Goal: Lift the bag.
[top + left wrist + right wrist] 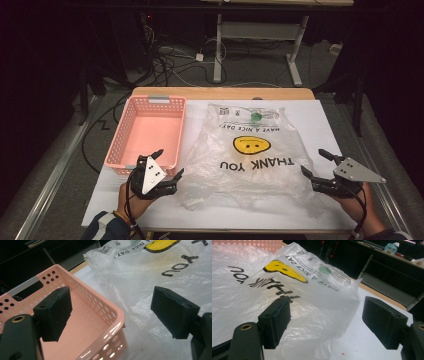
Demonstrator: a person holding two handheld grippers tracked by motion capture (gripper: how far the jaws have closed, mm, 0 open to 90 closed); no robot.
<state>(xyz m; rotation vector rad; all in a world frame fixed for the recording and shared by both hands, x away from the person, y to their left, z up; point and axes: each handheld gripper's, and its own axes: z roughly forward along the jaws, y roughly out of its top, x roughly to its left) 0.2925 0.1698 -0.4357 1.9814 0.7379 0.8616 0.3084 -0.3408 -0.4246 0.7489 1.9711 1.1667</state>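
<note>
A crinkly clear plastic bag (250, 152) with a yellow smiley and "THANK YOU" print lay flat mid-table, right beside an empty pink perforated plastic basket (125, 131) sitting upright on its left.

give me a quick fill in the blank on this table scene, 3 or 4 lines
1. The basket on the table is ____ in colour.
2. The plastic bag carries a yellow ____ face.
3. The basket lies on the ____ gripper's side of the bag.
4. The left gripper and the right gripper both have their jaws ____.

Missing words: pink; smiley; left; open
</note>
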